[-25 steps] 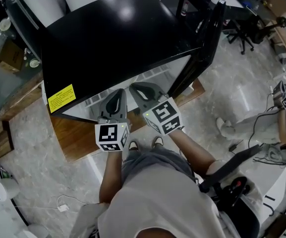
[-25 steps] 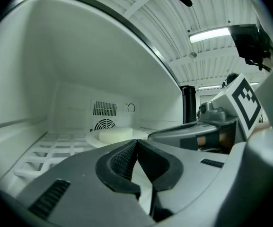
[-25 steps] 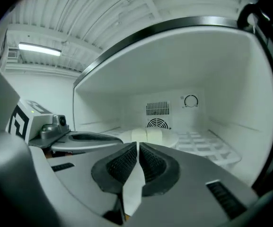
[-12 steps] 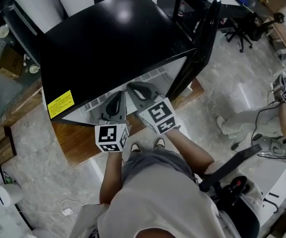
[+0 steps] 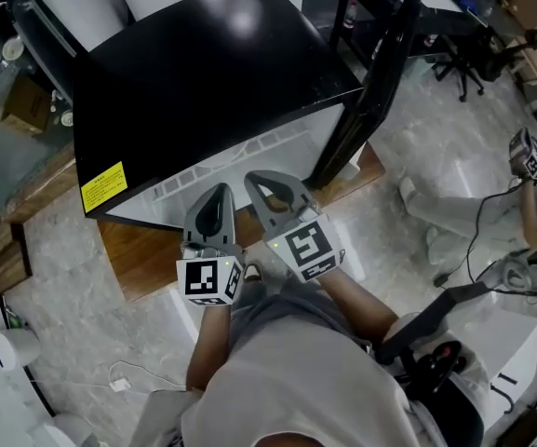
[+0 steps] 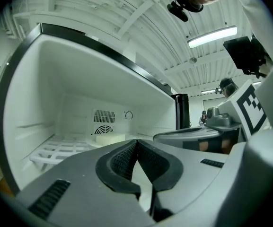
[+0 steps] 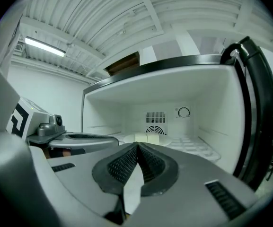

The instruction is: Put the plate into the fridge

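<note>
- A yellow sticker is showing on the front left edge of the black fridge, which is standing on a wooden base.
- The left gripper is pointing level at the white compartment from the front of the opening. Its jaws are pressing together at the tips, with nothing between them.
- The plate is sitting inside the fridge on the white rack. It is lying near the back wall, just below the round fan vent, and neither gripper is touching it.
- The right gripper is hovering just beside the left one, aiming slightly down into the same compartment. Its jaws have just been closing and are meeting at the tips, holding nothing.
- The door is standing wide open at the right of the opening.
- Further right, well apart from the fridge, another marker cube is showing at the edge of the head view.
</note>
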### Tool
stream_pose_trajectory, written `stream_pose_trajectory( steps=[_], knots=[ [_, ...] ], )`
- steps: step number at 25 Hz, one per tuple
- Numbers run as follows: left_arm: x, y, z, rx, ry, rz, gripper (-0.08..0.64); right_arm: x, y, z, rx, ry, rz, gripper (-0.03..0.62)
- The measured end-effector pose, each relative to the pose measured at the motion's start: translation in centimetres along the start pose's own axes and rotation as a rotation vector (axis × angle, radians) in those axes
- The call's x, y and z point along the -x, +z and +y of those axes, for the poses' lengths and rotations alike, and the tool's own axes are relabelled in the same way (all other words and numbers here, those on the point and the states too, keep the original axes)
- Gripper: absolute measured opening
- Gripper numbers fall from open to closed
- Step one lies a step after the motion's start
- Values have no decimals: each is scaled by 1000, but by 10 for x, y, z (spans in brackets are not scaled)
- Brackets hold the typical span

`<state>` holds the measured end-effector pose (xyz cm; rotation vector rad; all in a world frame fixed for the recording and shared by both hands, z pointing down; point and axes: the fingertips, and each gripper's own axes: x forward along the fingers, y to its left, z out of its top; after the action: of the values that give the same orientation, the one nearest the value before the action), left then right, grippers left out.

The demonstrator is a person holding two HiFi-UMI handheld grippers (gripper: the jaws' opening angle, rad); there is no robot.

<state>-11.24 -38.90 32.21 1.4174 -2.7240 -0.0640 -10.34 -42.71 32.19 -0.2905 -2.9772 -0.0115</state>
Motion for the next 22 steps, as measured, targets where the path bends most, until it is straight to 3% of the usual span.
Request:
stream_pose_trajectory(
  steps=[9,18,22],
  knots=[
    [17,-26,-26,20,140,4,20,48,-33,-14,14,-30,17,18],
    [44,-16,-49,13,149,-20,20,80,-34,-1,-15,-57,10,17],
    [82,-4,-61,20,138,-22,20,109,-22,27,-4,-82,3,17]
  ],
)
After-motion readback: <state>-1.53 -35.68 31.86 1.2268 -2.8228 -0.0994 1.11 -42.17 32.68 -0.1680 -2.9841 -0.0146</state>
